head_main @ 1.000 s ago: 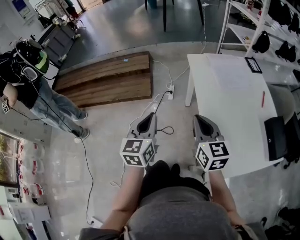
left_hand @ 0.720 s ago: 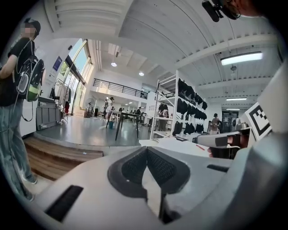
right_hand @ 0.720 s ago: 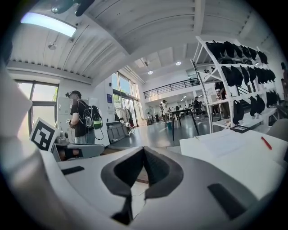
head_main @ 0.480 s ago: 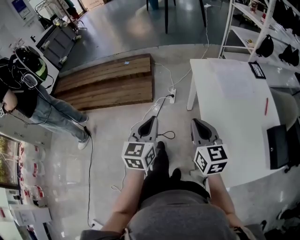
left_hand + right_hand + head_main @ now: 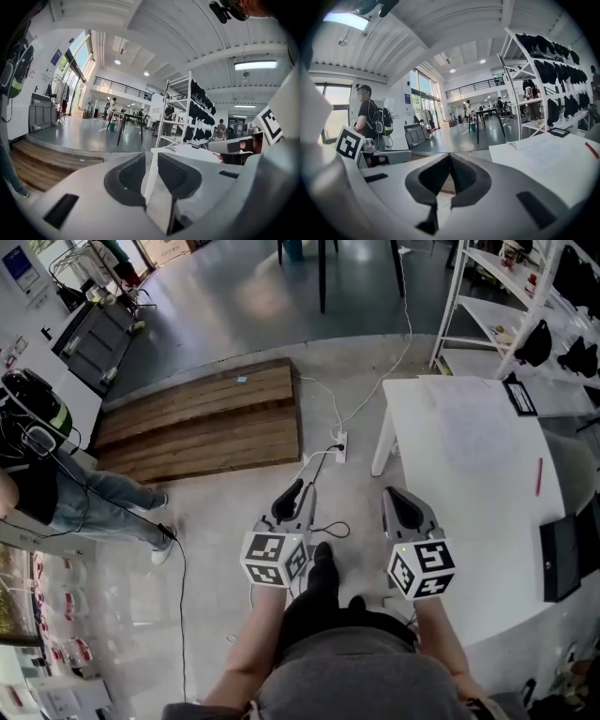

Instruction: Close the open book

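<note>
A white rectangular desk (image 5: pixel 441 512) carries an open book with white pages (image 5: pixel 469 427), a thin red pen (image 5: pixel 539 476) and a flat black rectangular case (image 5: pixel 560 559), while on the glossy grey concrete floor (image 5: pixel 225 306) lies a brown wooden plank platform (image 5: pixel 202 423) streaked in lighter and darker boards.

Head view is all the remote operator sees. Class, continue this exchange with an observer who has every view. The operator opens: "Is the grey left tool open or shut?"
Observer: The grey left tool is open. Its jaws stand apart, having just been opening, and nothing is between them.
Operator: And the grey right tool?
Observer: Its jaws meet at the tips, with nothing held.
Operator: Is anyone far down the hall?
Observer: Yes, several people stand round a dark-legged table at the far end.
</note>
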A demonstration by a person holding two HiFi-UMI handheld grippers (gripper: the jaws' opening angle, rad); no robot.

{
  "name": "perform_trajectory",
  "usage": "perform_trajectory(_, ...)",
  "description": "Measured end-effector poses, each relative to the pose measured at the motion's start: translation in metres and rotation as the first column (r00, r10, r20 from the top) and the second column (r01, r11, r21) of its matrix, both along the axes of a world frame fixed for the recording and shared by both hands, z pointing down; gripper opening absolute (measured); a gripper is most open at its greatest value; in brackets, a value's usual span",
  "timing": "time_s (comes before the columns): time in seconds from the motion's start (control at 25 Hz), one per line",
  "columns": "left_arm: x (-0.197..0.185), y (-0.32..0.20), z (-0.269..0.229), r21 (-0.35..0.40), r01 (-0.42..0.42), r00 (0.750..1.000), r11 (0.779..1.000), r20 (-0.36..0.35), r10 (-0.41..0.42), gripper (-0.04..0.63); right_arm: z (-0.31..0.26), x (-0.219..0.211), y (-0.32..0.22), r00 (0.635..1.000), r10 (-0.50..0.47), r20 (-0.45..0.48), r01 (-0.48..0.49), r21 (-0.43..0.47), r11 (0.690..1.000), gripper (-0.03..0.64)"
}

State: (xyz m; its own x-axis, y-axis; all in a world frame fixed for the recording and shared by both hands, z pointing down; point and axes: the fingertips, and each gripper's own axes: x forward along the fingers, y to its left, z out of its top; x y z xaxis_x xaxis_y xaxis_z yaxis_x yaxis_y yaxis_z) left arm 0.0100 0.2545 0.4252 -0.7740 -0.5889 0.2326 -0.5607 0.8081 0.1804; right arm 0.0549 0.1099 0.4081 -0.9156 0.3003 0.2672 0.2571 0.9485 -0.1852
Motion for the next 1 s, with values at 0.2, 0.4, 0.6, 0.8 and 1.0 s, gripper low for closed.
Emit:
perform_trajectory(0.2, -0.052, 0.011, 0.006, -0.002, -0.022, 1.000, 1.000, -0.016, 0.022, 0.101, 0.005, -0.046, 0.006, 0.999, 0.037, -0.022, -0.037, 0.001, 0.999, 0.003)
perform_trajectory(0.4, -0.100, 0.016, 0.016, -0.006, -0.049, 0.998, 0.999, -0.051, 0.049, 0.141, 0.010, -0.085, 0.007, 0.995, 0.089, -0.045, -0.088, 0.005, 0.996, 0.003)
perform_trajectory(0.6, -0.141, 0.012, 0.024, 0.008, -0.094, 0.993, 0.996, -0.074, 0.094, 0.153, 0.009, -0.118, 0.002, 0.987, 0.152, -0.047, -0.151, 0.014, 0.988, 0.003)
perform_trajectory(0.8, -0.169, -0.013, 0.033, 0.016, -0.175, 0.980, 0.985, -0.096, 0.175, 0.166, 0.011, -0.133, -0.016, 0.970, 0.238, -0.056, -0.237, 0.021, 0.971, 0.003)
perform_trajectory(1.0, -0.191, -0.052, 0.037, 0.026, -0.252, 0.961, 0.967, -0.114, 0.254, 0.167, 0.015, -0.140, -0.049, 0.941, 0.330, -0.070, -0.329, 0.023, 0.944, 0.003)
